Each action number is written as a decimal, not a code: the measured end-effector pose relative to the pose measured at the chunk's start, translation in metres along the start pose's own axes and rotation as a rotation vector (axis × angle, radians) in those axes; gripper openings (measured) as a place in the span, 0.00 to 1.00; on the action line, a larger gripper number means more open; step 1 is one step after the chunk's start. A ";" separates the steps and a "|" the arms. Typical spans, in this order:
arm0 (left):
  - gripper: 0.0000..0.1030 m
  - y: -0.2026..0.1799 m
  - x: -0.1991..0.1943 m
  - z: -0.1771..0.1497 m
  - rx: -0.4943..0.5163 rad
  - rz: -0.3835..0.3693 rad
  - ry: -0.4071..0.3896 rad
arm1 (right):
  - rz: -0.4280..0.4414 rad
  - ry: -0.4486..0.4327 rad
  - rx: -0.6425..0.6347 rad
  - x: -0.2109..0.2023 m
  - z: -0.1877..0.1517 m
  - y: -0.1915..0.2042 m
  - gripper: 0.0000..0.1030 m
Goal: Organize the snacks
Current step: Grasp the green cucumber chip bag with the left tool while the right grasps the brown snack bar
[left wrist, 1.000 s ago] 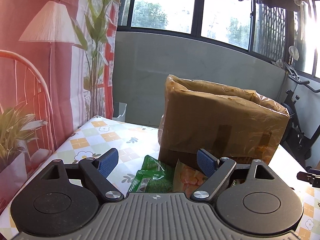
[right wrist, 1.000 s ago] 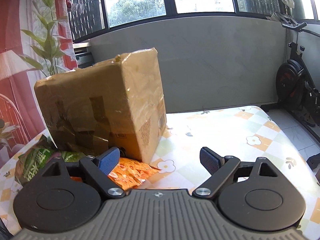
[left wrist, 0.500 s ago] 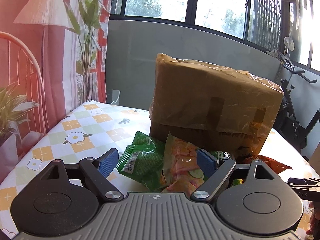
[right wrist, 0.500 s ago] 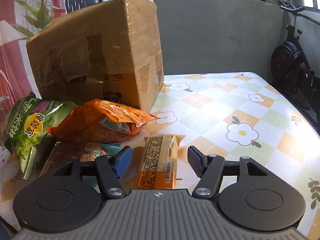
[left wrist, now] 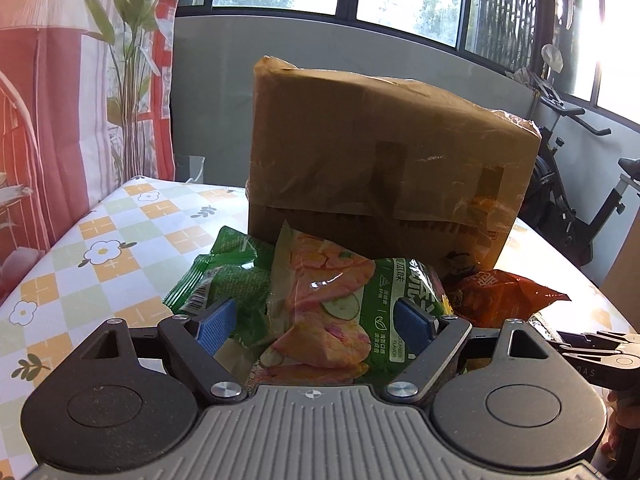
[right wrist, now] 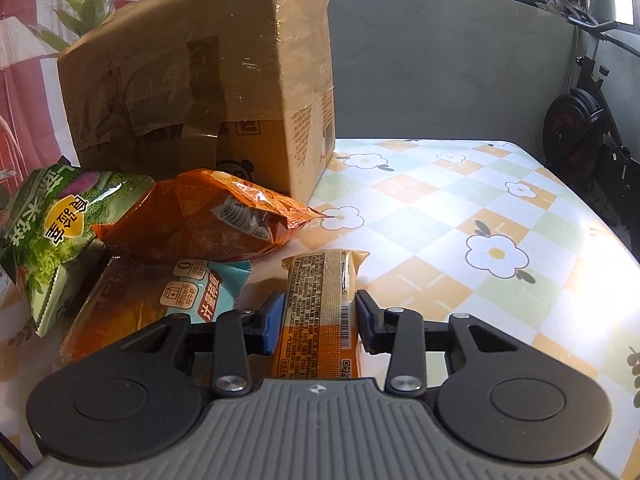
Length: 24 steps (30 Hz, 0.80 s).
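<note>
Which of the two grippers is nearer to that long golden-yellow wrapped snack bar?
Right. The right gripper has the long golden-yellow wrapped snack bar between its blue pads, closed against its sides. The left gripper is open around a green cucumber-flavour chip bag, off to the bar's left.

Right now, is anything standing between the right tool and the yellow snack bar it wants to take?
No. The yellow snack bar already lies between the two blue pads of the right tool, which sit close against its sides. The orange bag and the teal-labelled pack lie to its left, apart from the grip line.
</note>
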<state>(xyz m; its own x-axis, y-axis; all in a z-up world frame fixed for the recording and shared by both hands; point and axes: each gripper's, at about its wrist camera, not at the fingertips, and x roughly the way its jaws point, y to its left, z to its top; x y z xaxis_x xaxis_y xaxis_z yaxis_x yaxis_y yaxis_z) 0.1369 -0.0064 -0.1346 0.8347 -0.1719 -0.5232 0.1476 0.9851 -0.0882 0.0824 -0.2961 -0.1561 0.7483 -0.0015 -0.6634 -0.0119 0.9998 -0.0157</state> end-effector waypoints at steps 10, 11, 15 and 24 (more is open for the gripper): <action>0.95 0.009 0.033 -0.003 -0.090 -0.084 0.051 | 0.004 0.000 -0.013 0.000 0.000 0.001 0.38; 0.95 0.008 0.035 -0.004 -0.088 -0.087 0.051 | 0.005 0.000 -0.012 0.000 0.000 0.001 0.38; 0.98 0.005 0.041 -0.009 -0.070 -0.095 0.058 | 0.006 0.003 -0.014 0.001 0.000 0.001 0.38; 1.00 0.004 0.049 -0.014 -0.067 -0.121 0.042 | 0.007 0.004 -0.013 0.001 0.000 0.000 0.38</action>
<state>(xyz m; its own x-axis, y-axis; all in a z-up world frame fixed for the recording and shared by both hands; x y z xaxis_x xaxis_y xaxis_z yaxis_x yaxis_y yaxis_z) 0.1707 -0.0107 -0.1721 0.7899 -0.2906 -0.5400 0.2090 0.9554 -0.2085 0.0833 -0.2958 -0.1569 0.7454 0.0058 -0.6666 -0.0261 0.9994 -0.0205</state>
